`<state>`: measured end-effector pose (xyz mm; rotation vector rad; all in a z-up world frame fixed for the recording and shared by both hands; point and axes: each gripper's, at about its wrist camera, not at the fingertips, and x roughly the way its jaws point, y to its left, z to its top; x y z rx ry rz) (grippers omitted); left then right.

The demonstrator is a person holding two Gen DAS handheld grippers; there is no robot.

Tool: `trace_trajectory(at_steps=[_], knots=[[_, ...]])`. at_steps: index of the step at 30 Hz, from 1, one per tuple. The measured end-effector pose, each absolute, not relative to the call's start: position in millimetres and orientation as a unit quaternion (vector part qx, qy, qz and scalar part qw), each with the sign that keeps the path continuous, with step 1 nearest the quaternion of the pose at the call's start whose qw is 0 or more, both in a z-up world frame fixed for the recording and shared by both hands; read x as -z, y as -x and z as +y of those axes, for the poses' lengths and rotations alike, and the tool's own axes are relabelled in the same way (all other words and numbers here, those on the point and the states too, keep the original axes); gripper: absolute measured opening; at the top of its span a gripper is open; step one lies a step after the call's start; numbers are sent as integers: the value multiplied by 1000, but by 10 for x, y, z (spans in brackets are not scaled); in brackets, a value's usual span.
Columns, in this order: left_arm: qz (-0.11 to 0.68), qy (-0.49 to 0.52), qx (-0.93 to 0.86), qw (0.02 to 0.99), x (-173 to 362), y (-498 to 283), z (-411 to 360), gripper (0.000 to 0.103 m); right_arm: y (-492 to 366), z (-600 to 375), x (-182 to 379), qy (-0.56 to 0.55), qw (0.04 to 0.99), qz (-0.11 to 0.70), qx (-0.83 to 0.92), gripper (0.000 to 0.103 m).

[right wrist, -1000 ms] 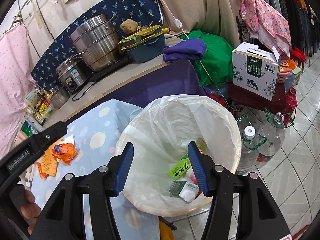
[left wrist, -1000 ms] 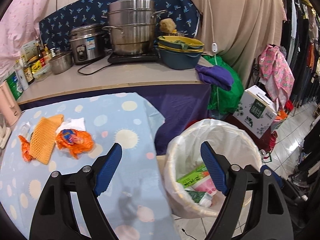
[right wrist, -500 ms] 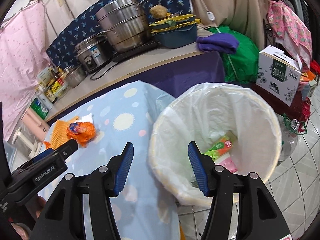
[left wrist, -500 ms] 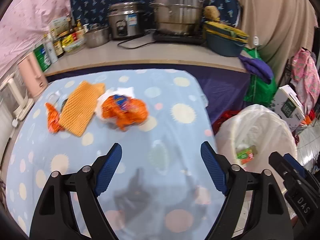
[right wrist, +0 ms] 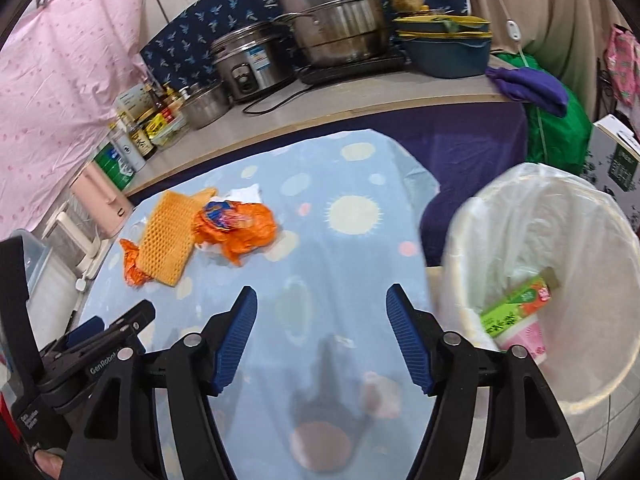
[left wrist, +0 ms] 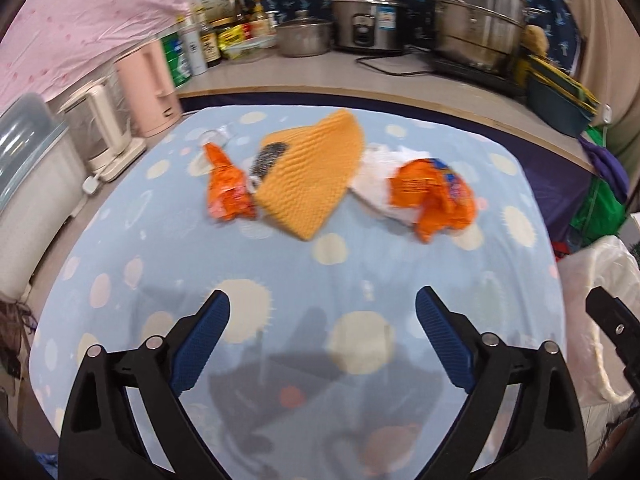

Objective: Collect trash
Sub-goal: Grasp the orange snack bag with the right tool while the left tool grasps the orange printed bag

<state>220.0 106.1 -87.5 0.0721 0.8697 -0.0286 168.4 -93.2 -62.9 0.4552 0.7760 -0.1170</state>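
Both hand-held grippers, left (left wrist: 322, 316) and right (right wrist: 321, 312), wide, empty. Bin (right wrist: 592, 208) holds green carton (right wrist: 514, 312). Orange wrappers (right wrist: 240, 230), mesh sleeve (left wrist: 310, 176), tissue remain on surface (left wrist: 360, 288).

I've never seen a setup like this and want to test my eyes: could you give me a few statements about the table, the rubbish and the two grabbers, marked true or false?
1. Both the left gripper and right gripper are open and empty. True.
2. The orange mesh pad lies in the bin. False: it lies on the dotted tablecloth.
3. The lined bin is empty. False: a green carton lies inside.
4. A crumpled orange wrapper lies beside the pad. True.
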Motion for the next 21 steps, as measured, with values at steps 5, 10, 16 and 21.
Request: trace_trajectory(at_steps=[5, 10, 16, 21], knots=[[426, -22, -13, 904, 931, -2322, 1407, 90, -2033, -688, 608, -215, 900, 378, 37, 67], [434, -1, -28, 900, 1007, -2456, 1713, 90, -2392, -462, 574, -205, 905, 372, 28, 72], [438, 19, -49, 898, 1079, -2655, 2067, 91, -2811, -258, 571, -190, 908, 371, 35, 76], [439, 46, -60, 895, 1102, -2865, 2346, 91, -3101, -158, 643, -185, 905, 380, 43, 76]])
